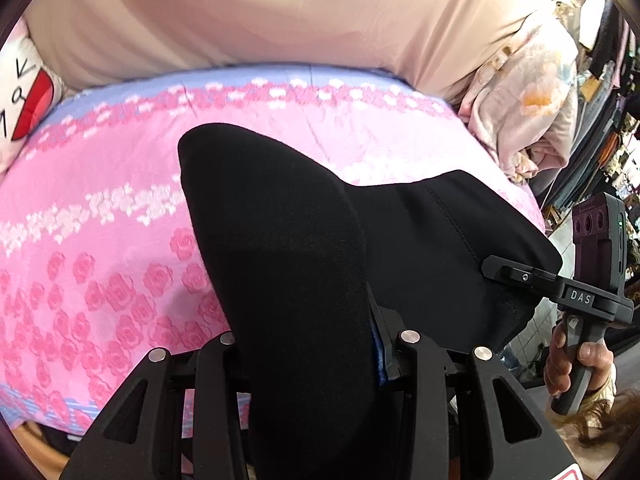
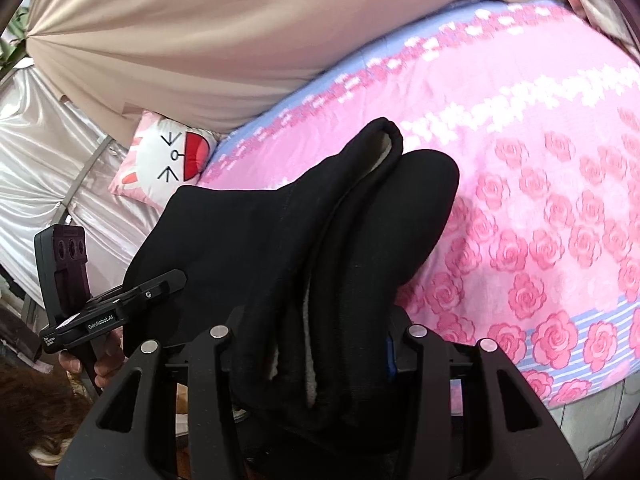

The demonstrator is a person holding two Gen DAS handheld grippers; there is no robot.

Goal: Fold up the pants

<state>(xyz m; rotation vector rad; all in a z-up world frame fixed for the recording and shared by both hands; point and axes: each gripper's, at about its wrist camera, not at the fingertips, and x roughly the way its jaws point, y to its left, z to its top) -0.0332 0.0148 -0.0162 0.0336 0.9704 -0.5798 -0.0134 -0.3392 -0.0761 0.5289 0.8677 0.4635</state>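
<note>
The black pants hang bunched above a pink rose-patterned blanket on a bed. My left gripper is shut on a thick fold of them, and the cloth hides its fingertips. In the left wrist view my right gripper pinches the pants' right edge, with a hand on its handle. In the right wrist view the pants rise in folds from my right gripper, which is shut on them. My left gripper clamps their left edge there.
A beige curtain hangs behind the bed. A cartoon-face pillow lies at the blanket's far left corner, beside silver fabric. A heap of floral bedding sits at the far right, and cluttered shelves stand beyond it.
</note>
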